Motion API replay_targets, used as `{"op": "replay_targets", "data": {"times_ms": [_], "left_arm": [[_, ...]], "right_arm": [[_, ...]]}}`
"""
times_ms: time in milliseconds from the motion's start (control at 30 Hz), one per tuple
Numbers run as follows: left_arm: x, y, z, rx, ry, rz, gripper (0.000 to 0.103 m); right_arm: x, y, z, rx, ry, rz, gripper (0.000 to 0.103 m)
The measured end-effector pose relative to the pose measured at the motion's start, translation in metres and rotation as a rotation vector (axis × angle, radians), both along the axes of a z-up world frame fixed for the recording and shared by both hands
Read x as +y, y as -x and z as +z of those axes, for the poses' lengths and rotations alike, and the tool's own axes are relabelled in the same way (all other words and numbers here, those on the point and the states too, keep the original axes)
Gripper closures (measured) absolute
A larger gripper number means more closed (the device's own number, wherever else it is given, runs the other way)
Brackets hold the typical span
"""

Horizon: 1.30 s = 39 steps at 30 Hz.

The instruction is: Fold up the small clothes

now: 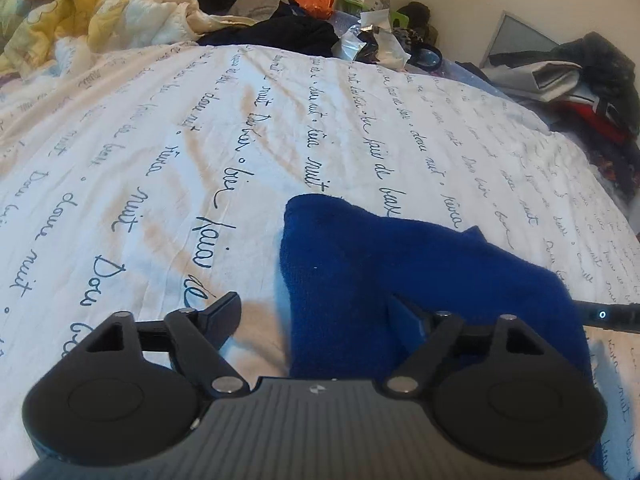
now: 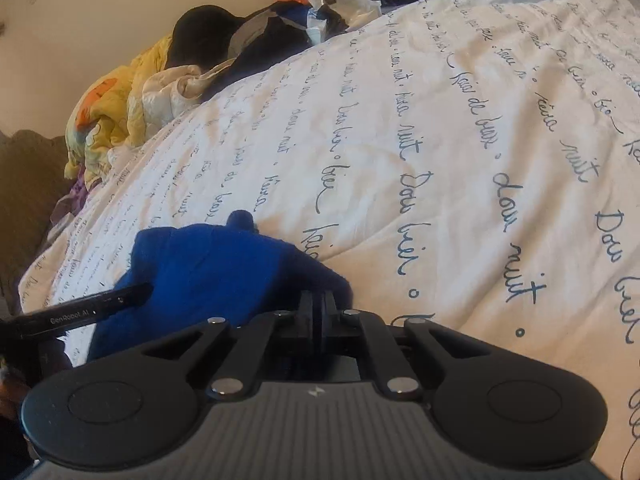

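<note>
On the near part of the bed, a blue fleecy garment [image 1: 400, 272] lies bunched on the white bed cover [image 1: 200, 140] printed with handwritten script. It is the 1 small piece of clothing within reach; the rest of the bedding and clothes sit in a heap [image 1: 120, 8] along the far edge.

The right hand-held gripper [image 2: 318, 300] is clenched, its 2 fingers pressed together at the near edge of the blue cloth. It looks to have pinched a fold of the fabric, though how much cloth sits between the pads cannot be told from this angle. The left hand-held gripper [image 1: 316, 312] is released, its fingers spread wide, with the cloth lying between them and over the right one; the pads do not press on it.

Several things could spoil the fold from here. If the right pinch has caught only a thin lip of the fleece, a pull could let it slip out and the garment would drop back in a lump. If the left hand-held gripper closes where it stands, it may gather 2 or more layers at once and lock the bunching in rather than spread it. The bed cover is soft and loose, so a low grasp might snag it along with the garment. Lifting with only 1 corner held would likely twist the cloth.
</note>
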State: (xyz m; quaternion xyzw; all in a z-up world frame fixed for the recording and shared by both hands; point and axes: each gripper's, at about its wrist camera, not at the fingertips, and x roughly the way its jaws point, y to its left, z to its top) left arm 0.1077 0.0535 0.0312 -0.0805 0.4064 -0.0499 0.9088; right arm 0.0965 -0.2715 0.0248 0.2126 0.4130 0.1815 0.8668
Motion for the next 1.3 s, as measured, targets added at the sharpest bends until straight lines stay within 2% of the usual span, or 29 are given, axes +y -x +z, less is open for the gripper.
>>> {"op": "replay_targets", "data": {"times_ms": [100, 233, 300, 333, 367, 400, 467, 533, 600, 667, 700, 733, 800, 833, 867, 933, 1000, 1033, 1067, 1167, 1233, 1300], "left_arm": [[0.007, 0.0, -0.001, 0.011, 0.017, 0.012, 0.015], [-0.004, -0.002, -0.001, 0.009, -0.009, 0.008, 0.015], [-0.008, -0.002, 0.001, 0.006, -0.023, -0.005, 0.015], [-0.008, -0.002, 0.001, 0.005, -0.025, -0.011, 0.015], [-0.007, -0.001, 0.0, 0.006, -0.021, -0.013, 0.015], [-0.006, -0.001, -0.001, 0.008, -0.013, -0.014, 0.014], [-0.005, -0.001, -0.003, -0.001, -0.013, -0.013, 0.012], [-0.008, -0.001, -0.004, -0.008, -0.024, -0.013, 0.01], [-0.011, -0.002, -0.003, -0.008, -0.027, -0.012, 0.01], [-0.012, -0.005, -0.003, -0.004, -0.02, -0.014, 0.01], [-0.012, -0.007, -0.002, 0.0, -0.02, -0.011, 0.011], [-0.012, -0.01, -0.001, 0.004, -0.02, -0.005, 0.016], [-0.013, -0.012, 0.004, 0.01, -0.01, -0.006, 0.028], [-0.014, -0.01, 0.008, 0.002, -0.005, -0.018, 0.028], [-0.015, -0.007, 0.011, -0.015, -0.008, -0.03, 0.026], [-0.021, -0.002, 0.01, -0.043, -0.052, -0.04, 0.01], [-0.028, -0.005, -0.003, -0.032, -0.105, -0.052, 0.006], [-0.026, -0.005, -0.008, -0.039, -0.095, -0.037, 0.0], [-0.023, -0.005, -0.009, -0.035, -0.081, -0.021, 0.0], [-0.015, -0.002, -0.002, -0.002, -0.052, -0.019, 0.007], [-0.006, 0.011, 0.004, -0.003, -0.023, -0.03, 0.011], [0.0, 0.025, 0.004, 0.006, -0.011, -0.028, 0.011]], "right_arm": [[0.005, -0.006, 0.004, 0.029, -0.111, 0.038, 0.097], [0.023, -0.027, -0.007, 0.099, -0.159, 0.047, 0.094], [0.023, -0.03, -0.009, 0.107, -0.162, 0.03, 0.079], [0.02, -0.029, -0.009, 0.097, -0.186, 0.023, 0.079], [0.014, -0.026, -0.01, 0.091, -0.216, 0.005, 0.074], [0.008, -0.024, -0.011, 0.091, -0.24, -0.015, 0.059], [-0.002, -0.019, -0.015, 0.083, -0.297, -0.024, 0.039], [-0.002, -0.018, -0.017, 0.094, -0.306, 0.006, 0.039], [0.004, -0.017, -0.014, 0.077, -0.269, 0.019, 0.039], [0.01, -0.02, -0.011, 0.055, -0.239, 0.017, 0.043], [0.013, -0.022, -0.011, 0.048, -0.218, 0.017, 0.076], [0.017, -0.025, -0.011, 0.045, -0.18, 0.023, 0.103], [0.022, -0.02, -0.002, -0.011, -0.14, 0.037, 0.1], [0.021, -0.015, 0.005, -0.039, -0.145, 0.042, 0.1], [0.015, -0.01, 0.01, -0.063, -0.151, 0.036, 0.1], [-0.003, -0.007, 0.0, -0.051, -0.148, -0.011, 0.1], [-0.013, -0.012, -0.028, 0.031, -0.142, -0.052, 0.1], [-0.017, -0.009, -0.035, 0.027, -0.198, -0.058, 0.1], [-0.019, -0.007, -0.037, 0.028, -0.225, -0.074, 0.1], [-0.02, 0.001, -0.028, 0.039, -0.23, -0.084, 0.089], [-0.024, 0.011, -0.017, 0.022, -0.224, -0.073, 0.073], [-0.024, 0.022, -0.008, -0.013, -0.236, -0.045, 0.048]]}}
